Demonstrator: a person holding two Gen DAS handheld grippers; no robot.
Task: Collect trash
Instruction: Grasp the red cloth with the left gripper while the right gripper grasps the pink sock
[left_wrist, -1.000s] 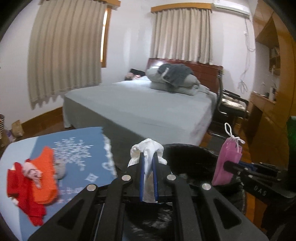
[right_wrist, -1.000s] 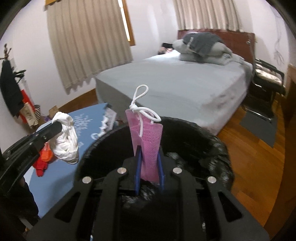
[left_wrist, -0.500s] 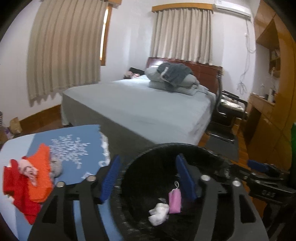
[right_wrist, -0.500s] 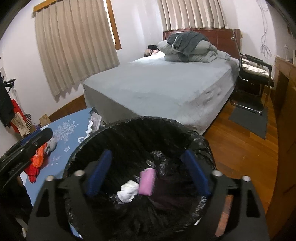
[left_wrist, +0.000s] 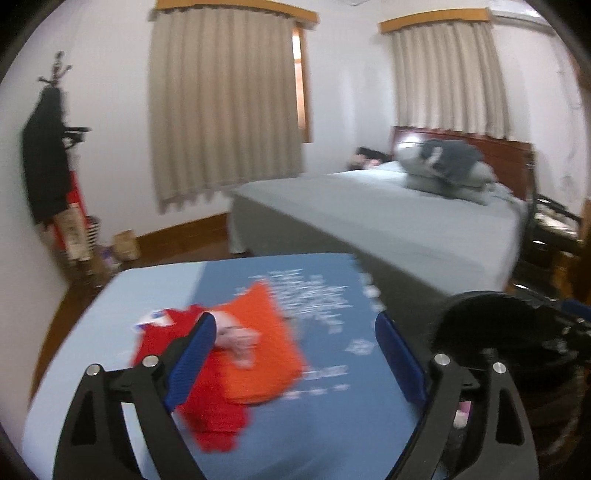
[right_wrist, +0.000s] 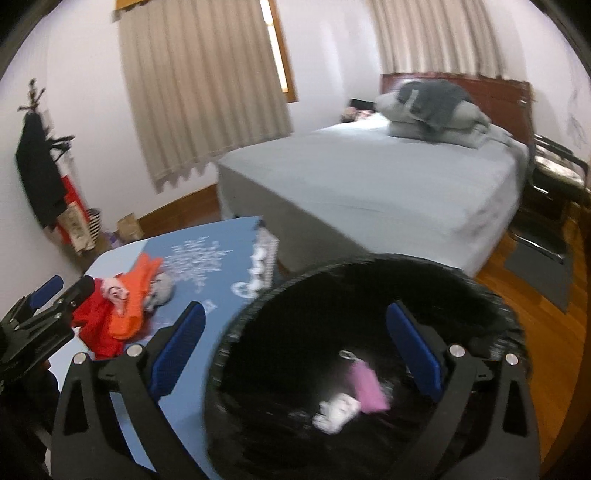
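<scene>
1. Orange and red cloth scraps (left_wrist: 236, 369) lie heaped on the blue table (left_wrist: 332, 424), on the side away from the black-lined bin (right_wrist: 369, 280) that stands at the table's edge. A small pale crumpled bit (left_wrist: 236, 338) sits on top of the heap.
2. Over the table, the left gripper (left_wrist: 295, 354) has its jaws opening wide with nothing between the pads; the heap lies just beyond its left pad.
3. Above the bin, the right gripper (right_wrist: 303, 354) is opening too, empty.
4. Down inside the bin rest a pink mask (right_wrist: 367, 386) and a white tissue wad (right_wrist: 336, 406), side by side on the liner.
5. My read on handling: everything left looks feather-light, limp and easily squashed, nothing fragile. Thin cloth may slide or drape, so pinch a bunched fold near the heap's middle, not a loose edge.
6. The pale crumpled bit looks easiest: a pinch straight across its bulk, though motion blur hides its exact outline.
</scene>
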